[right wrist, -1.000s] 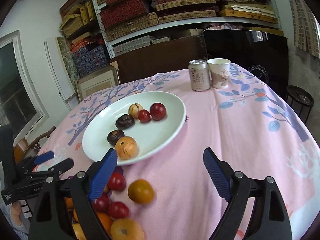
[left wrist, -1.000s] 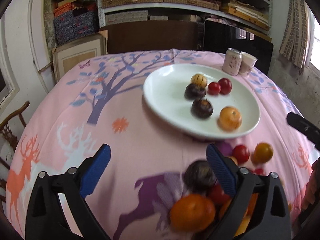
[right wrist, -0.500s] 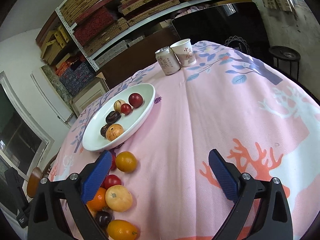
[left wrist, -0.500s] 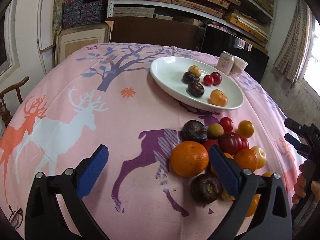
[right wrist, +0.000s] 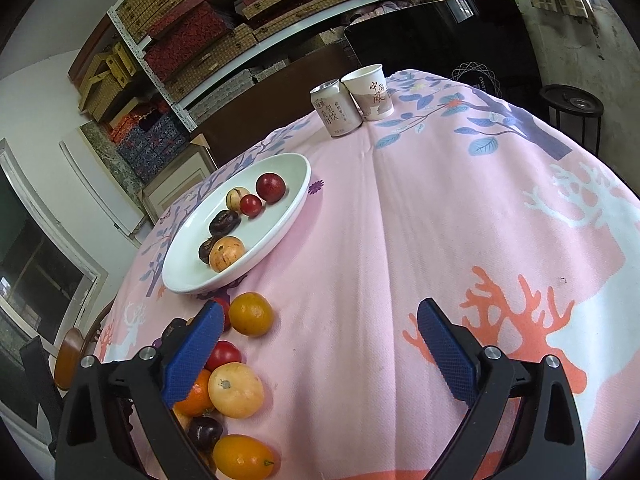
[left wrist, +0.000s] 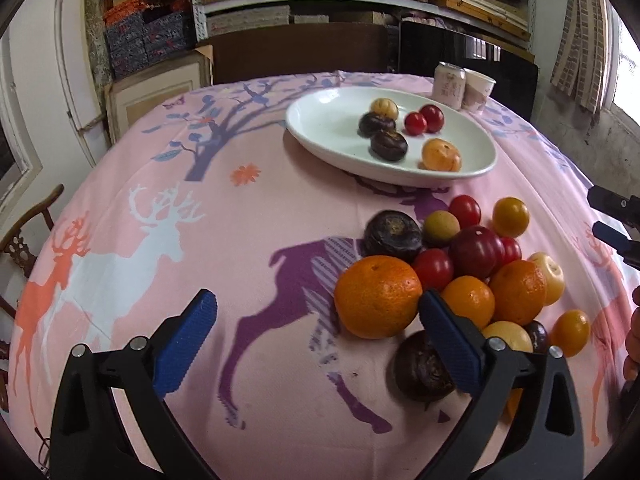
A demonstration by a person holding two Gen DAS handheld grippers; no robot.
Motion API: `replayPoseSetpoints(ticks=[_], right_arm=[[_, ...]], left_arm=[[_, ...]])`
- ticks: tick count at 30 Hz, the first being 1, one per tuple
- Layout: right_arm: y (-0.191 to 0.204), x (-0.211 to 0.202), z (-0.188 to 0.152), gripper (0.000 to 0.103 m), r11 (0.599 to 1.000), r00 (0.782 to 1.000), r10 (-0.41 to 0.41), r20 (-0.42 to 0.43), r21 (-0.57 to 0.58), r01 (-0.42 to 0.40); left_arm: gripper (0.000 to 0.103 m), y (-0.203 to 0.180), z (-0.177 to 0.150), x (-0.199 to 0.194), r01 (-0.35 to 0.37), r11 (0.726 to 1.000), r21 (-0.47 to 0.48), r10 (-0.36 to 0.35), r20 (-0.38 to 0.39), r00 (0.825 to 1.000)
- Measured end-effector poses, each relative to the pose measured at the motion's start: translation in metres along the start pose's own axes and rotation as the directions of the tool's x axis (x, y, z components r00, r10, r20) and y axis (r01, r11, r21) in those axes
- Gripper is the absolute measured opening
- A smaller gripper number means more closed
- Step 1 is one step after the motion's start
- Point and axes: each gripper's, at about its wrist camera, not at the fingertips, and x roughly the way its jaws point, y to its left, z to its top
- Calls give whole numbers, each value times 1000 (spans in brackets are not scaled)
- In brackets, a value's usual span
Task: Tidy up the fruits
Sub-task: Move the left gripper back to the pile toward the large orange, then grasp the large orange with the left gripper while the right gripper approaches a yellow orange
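On the pink surface, round, smooth fruit at lower right, like the big orange, probably rolls easily, so grip across its middle; both tools, left and right, gape empty.

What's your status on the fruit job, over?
Left gripper open, empty, above the cloth beside the large orange. Right gripper open, empty. Six fruits on the white plate; pile loose. Nothing blocking.

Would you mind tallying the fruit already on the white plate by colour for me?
On the white plate:
Dark brown fruits: 2
Red fruits: 2
Pale yellow fruit: 1
Orange-tan fruit: 1
Total: 6
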Motion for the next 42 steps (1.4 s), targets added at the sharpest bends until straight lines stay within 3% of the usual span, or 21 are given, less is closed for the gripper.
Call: replayPoseSetpoints(ticks=[3, 5, 10, 13, 18, 33, 38, 42], right_arm=[[-1, 0, 0, 98, 1000, 1000, 0, 1, 8, 0], [-2, 0, 0, 98, 1000, 1000, 3, 0, 14, -3], [-1, 0, 0, 98, 1000, 1000, 8, -2, 8, -8], [0, 1, -1, 98, 1000, 1000, 5, -7, 1, -5], [0, 1, -1, 98, 1000, 1000, 3, -9, 3, -3], [2, 2, -2, 98, 1000, 1000, 4, -16, -12, -4], [5, 2, -4, 98, 1000, 1000, 9, -19, -30, -9], [7, 2, -5, 98, 999, 1000, 6, -21, -45, -7]], left_arm=[[99, 14, 3, -11, -120, 992, -43, 122, 60, 991], [99, 30, 5, -15, -148, 983, -107, 154, 58, 986], [99, 71, 5, -20, 15, 949, -315, 13, 87, 996], [99, 63, 4, -9, 29, 960, -278, -22, 27, 999], [99, 40, 1, -4, -8, 986, -168, 9, 4, 1000], [96, 31, 6, 6, -20, 994, -109, 21, 12, 1000], [73, 36, 9, 21, 18, 992, -126, -23, -37, 999], [71, 45, 9, 25, 42, 984, -173, -51, -46, 998]])
